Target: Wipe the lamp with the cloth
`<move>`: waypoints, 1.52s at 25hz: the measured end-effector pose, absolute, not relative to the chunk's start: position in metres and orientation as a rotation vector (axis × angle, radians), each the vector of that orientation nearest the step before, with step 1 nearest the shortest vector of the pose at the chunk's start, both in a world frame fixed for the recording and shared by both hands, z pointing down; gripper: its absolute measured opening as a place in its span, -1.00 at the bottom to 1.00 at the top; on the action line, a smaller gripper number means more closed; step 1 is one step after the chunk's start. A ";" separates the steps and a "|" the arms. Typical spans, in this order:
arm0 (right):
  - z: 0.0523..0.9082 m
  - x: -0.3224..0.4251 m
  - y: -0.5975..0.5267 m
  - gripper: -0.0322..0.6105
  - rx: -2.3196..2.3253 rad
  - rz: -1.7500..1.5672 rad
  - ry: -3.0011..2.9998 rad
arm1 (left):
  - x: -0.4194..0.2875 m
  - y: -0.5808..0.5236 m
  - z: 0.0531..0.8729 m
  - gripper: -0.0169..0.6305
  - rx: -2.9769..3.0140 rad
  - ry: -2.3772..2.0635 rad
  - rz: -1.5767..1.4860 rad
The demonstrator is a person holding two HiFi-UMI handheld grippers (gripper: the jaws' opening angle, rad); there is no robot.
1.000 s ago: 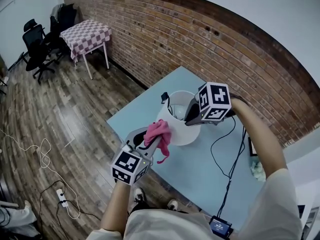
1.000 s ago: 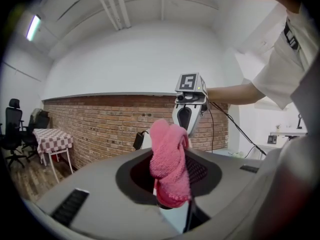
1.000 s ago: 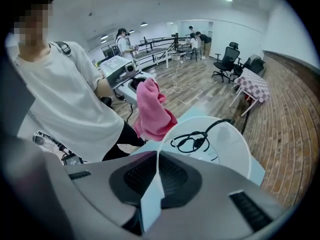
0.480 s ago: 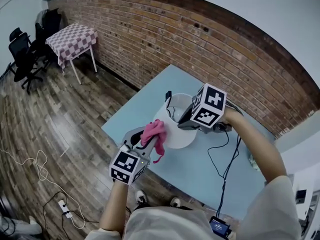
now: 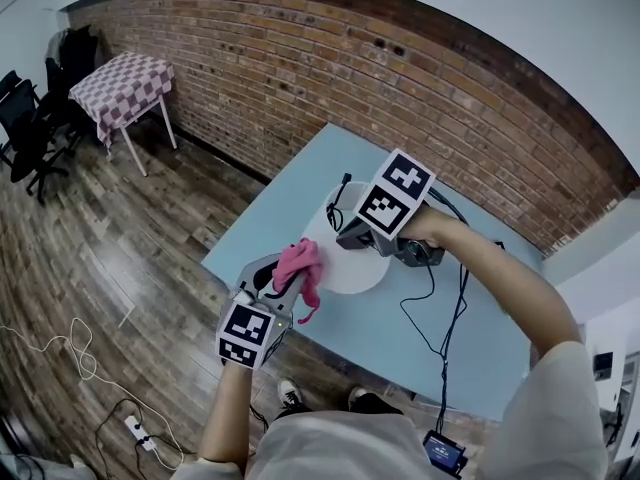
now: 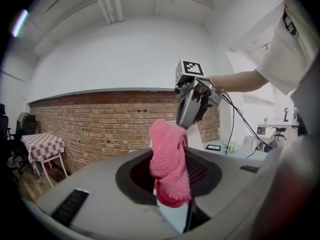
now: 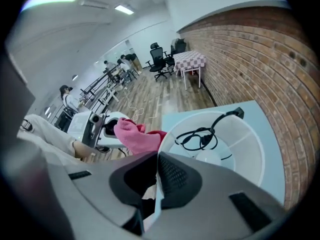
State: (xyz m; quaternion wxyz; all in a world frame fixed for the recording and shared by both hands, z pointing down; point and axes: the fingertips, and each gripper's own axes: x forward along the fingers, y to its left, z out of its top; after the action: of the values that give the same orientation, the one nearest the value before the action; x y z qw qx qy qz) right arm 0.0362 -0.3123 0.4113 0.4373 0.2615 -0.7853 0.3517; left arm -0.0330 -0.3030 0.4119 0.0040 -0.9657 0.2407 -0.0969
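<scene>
Left gripper: jaws clamped on the pink cloth, which bunches above the pads and hangs a loose tail below them. The cloth sits right at that tool's tips, up against the outer wall of the white lamp shade directly ahead (actual contact is behind the cloth, can't confirm). The lamp is on the light blue table with the shade's open end up. In the right gripper view, a coiled black cord and a pale rounded bulb lie inside the shade. Right gripper: jaws pinched narrow on the shade's thin rim, one pad inside the shade and one outside, reaching in from the lamp's right. From that tool, the cloth and the left gripper sit just ahead and to the left of its tips, outside the shade. A black cable trails over the table behind the right gripper, toward the person. The brick wall runs beyond the table's far edge.
</scene>
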 end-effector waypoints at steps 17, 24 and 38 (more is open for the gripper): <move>0.414 0.017 -0.315 -0.79 0.719 1.129 -1.844 | -0.068 -0.311 0.417 -0.52 -3.028 0.780 -0.264; 0.417 0.023 -0.309 -0.70 0.630 0.733 -1.779 | -0.065 -0.309 0.418 -0.52 -3.027 0.788 -0.262; 0.389 0.052 -0.278 -0.55 0.259 0.172 -1.882 | -0.053 -0.291 0.420 -0.52 -3.001 0.917 -0.302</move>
State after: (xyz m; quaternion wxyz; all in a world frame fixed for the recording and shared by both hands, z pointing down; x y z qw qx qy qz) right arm 0.0523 -0.2779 0.3888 0.5784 0.1109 -0.8048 0.0735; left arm -0.0525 -0.2906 0.4200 -0.0054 -0.9519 0.2909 -0.0958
